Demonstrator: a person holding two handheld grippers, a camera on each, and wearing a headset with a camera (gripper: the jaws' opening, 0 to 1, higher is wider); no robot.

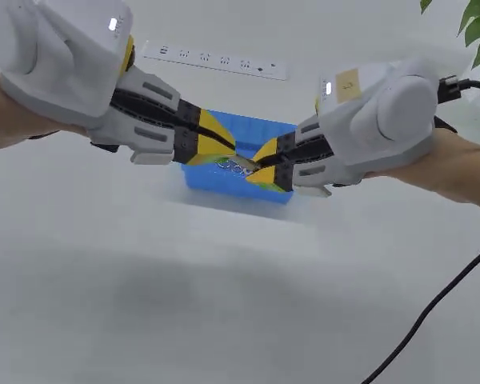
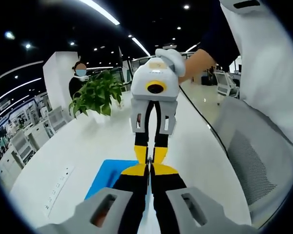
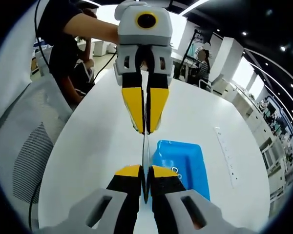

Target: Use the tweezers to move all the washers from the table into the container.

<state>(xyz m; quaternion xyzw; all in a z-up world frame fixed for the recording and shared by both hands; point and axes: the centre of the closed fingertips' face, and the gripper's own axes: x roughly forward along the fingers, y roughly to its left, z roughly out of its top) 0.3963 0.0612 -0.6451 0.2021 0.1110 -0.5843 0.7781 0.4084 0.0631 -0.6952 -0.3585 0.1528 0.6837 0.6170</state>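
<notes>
Left tongs (image 1: 228, 149) and right tongs (image 1: 261, 165) both pinched the tweezers (image 3: 145, 142) above the blue container (image 1: 224, 181); best one kept firm hold before the other released

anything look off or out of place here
Nothing spilled or damaged. One oddity: the left gripper and the right gripper are both shut on the same tweezers, end to end, over the blue container, where washers lie.
</notes>
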